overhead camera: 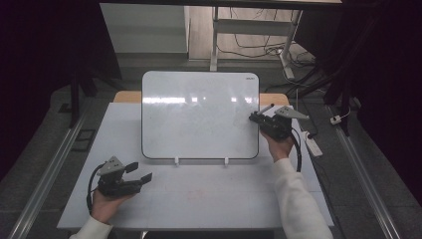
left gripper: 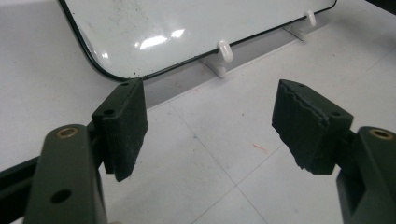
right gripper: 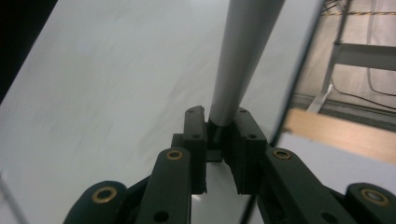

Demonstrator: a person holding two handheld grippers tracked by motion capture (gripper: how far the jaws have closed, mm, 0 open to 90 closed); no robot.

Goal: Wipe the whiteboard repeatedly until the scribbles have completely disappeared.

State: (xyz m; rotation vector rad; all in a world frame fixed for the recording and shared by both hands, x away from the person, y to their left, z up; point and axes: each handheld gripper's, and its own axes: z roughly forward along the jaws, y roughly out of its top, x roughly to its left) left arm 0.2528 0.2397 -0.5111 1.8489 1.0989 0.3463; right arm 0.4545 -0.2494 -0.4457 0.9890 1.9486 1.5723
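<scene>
The right gripper (overhead camera: 261,117) jaws squeeze a marker (right gripper: 243,56) at the whiteboard (overhead camera: 199,117) edge, ready to write, while the left gripper (overhead camera: 139,173) jaws rest open below the whiteboard.

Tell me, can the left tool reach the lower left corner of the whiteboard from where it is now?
Probably yes. The left tool is open and holds nothing, and bare table lies between it and that corner of the whiteboard. The right tool holds a marker at the far edge.

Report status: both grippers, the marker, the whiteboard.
Right gripper shut on marker, at whiteboard right edge. Left gripper open, empty, above table. Nothing in the way.
</scene>
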